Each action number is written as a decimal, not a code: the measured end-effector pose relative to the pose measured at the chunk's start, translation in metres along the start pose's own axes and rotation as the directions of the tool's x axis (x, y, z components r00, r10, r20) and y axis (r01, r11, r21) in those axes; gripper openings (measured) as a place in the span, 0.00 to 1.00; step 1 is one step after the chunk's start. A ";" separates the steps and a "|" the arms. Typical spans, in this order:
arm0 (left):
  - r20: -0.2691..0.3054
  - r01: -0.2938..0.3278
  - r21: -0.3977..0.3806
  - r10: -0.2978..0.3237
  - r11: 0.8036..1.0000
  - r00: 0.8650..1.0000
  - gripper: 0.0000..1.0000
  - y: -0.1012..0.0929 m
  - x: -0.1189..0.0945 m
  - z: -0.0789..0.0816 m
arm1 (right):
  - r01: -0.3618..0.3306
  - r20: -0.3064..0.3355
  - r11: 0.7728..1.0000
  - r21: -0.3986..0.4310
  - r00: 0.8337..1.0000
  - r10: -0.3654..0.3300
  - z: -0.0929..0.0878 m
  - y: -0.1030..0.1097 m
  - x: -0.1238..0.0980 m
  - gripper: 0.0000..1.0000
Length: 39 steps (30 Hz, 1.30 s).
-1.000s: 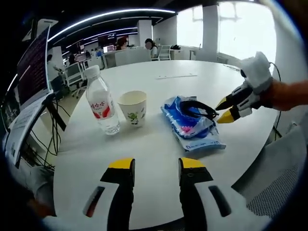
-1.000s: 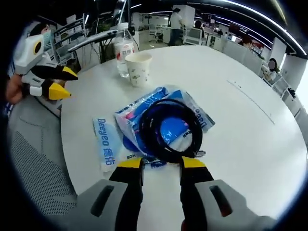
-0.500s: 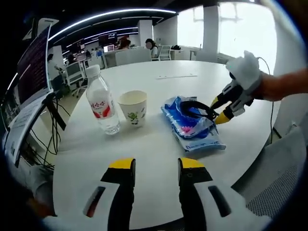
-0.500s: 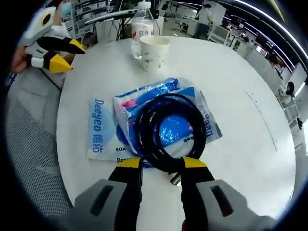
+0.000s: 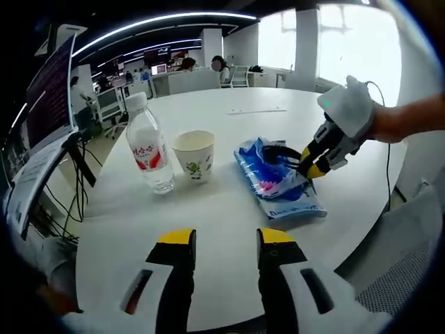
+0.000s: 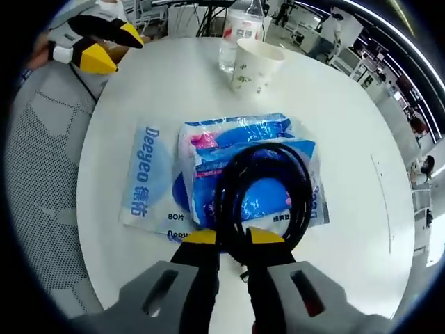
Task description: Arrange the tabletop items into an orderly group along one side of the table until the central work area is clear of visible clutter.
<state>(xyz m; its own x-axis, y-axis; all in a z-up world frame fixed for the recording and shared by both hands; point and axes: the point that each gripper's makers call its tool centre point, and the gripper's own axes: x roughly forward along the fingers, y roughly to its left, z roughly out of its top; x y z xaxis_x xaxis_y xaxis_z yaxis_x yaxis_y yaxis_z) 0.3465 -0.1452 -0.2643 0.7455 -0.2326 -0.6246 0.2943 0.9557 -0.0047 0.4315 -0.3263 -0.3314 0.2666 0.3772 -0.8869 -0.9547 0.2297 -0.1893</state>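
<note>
**Cable pinched on the blue packs**

Yellow tips of the right tool [image 6: 231, 236] were pressed in on the near loop of the black coiled cable [image 6: 264, 191]. The cable lay on top of two blue wipe packs [image 6: 208, 177], which sat one on the other on the white round worktop [image 6: 354, 229], near its edge. Past the packs stood a paper cup [image 6: 257, 64], and just behind it a water bottle [image 6: 236, 31]. Off to one side the left tool [image 6: 104, 43] hung over the worktop's edge.

From the left gripper view, the left tool [image 5: 225, 238] had its tips spread apart with nothing between them, low over bare worktop [image 5: 208, 209]. Farther on stood the water bottle [image 5: 149, 149] and, just beside it, the paper cup [image 5: 193, 155]. To the right of them lay the blue wipe packs [image 5: 274, 182] with the cable [image 5: 281, 154] on top, and the right tool [image 5: 311, 161] reached down to the cable. Far behind were office desks and chairs [image 5: 174, 78].
</note>
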 end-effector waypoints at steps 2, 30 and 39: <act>0.001 -0.001 0.001 0.001 1.000 1.000 0.34 0.000 0.000 0.000 | 0.003 0.012 1.000 0.009 1.000 -0.003 0.001 -0.001 -0.002 0.08; 0.022 0.001 0.002 -0.001 1.000 1.000 0.33 0.000 -0.003 0.005 | 0.065 0.182 0.922 0.381 0.973 -0.144 -0.002 -0.027 -0.049 0.03; 0.023 0.002 0.005 -0.002 1.000 1.000 0.33 0.000 -0.003 0.005 | 0.098 0.165 0.902 0.421 0.969 -0.182 -0.025 -0.020 -0.063 0.03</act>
<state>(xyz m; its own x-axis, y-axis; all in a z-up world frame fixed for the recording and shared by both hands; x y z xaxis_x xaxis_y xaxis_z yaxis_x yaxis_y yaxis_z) 0.3470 -0.1454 -0.2588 0.7588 -0.2385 -0.6061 0.2984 0.9544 -0.0020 0.4309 -0.3770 -0.2822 0.4542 0.4722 -0.7555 -0.7794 0.6214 -0.0802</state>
